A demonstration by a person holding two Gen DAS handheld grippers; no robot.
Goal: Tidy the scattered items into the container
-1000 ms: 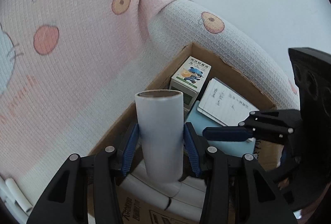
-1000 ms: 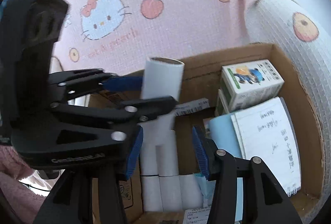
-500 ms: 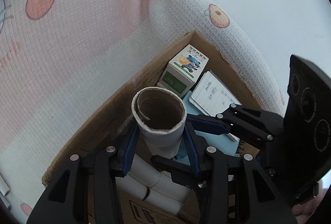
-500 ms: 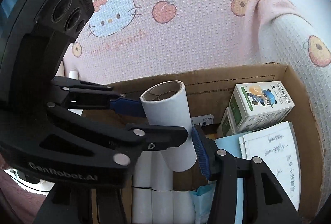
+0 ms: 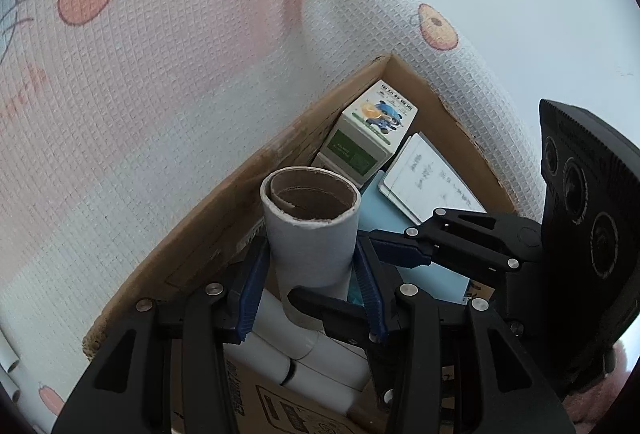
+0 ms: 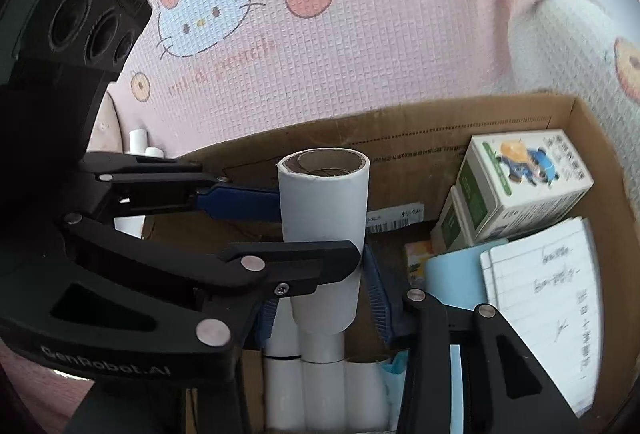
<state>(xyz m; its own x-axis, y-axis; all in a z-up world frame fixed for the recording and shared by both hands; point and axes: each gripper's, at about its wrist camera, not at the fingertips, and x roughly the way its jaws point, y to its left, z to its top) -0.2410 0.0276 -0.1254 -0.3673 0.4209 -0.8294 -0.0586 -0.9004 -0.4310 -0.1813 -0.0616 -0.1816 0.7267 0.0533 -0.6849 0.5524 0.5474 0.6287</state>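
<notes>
- Two grippers meet over the cardboard box (image 6: 420, 129): the left gripper (image 5: 310, 282) is clamped on an upright paper tube (image 5: 310, 230), blue pads pressing both sides, its open brown core facing up above the box's left half.
- The right gripper (image 6: 324, 308) has its pads spread around the tube's lower end; the right pad stands apart from the tube, and the left pad is partly hidden behind the other tool, so contact there cannot be told.
- "GenRobot.AI" is embossed on the left gripper's black body, seen near-left in the right wrist view.
- A small carton (image 6: 528, 177) printed with a blue cartoon figure, a green panel and small unreadable characters stands in the box's far right corner.
- A lined notepad (image 6: 548, 314) with handwritten characters — too blurred to read — lies on a light blue pad (image 6: 452, 274) at the right.
- A barcode label (image 6: 394, 220) sits on the box wall behind the tube.
- More white rolls (image 6: 324, 390) lie packed in the box's near-left part, directly under the held tube.
- The box rests on a pink Hello Kitty blanket (image 6: 320, 65); two loose rolls (image 6: 138, 141) stand outside, far left.
</notes>
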